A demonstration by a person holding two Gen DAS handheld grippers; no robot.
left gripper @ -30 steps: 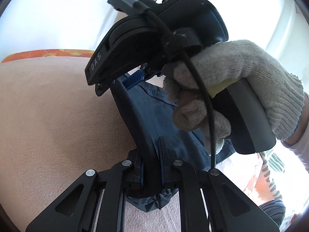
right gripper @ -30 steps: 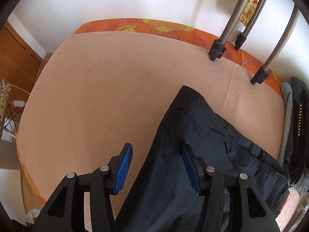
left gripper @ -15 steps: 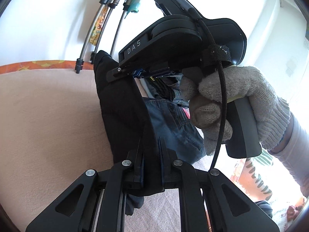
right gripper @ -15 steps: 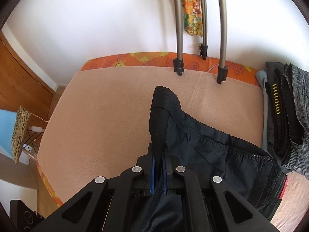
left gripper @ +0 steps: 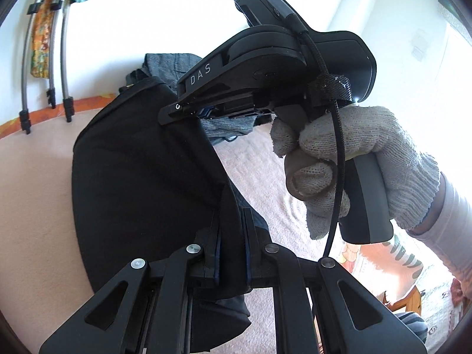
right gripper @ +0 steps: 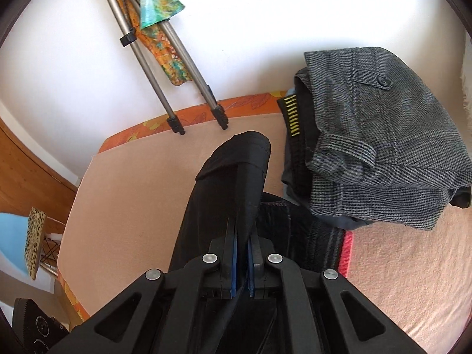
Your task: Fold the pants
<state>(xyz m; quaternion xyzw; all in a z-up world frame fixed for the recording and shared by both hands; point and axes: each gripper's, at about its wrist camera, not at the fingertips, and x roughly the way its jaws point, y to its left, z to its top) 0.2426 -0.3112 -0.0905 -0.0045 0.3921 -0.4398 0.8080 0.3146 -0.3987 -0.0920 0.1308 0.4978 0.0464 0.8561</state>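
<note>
**Both grippers clamp the black pants and lift a fold over the bed**

Nearest the left camera, the left gripper (left gripper: 230, 247) is pinched tight on a thick bunch of the black pants (left gripper: 141, 177), as it was a second ago. The cloth rises from its jaws as a broad dark sheet above the peach blanket (left gripper: 35, 183). Just beyond, a gloved hand (left gripper: 354, 165) grips the handle of the right gripper (right gripper: 241, 262). A second ago that hand was lower and covered more of the view.

From the right camera, the right gripper's blue pads are closed on a fold of the pants. A second ago they stood wide apart with the fabric lying flat between them. The pants leg now stands up in a raised ridge. To its right rests a pile of folded grey clothes (right gripper: 383, 135), now much closer. Farthest off, metal poles (right gripper: 165, 59) lean against the white wall.
</note>
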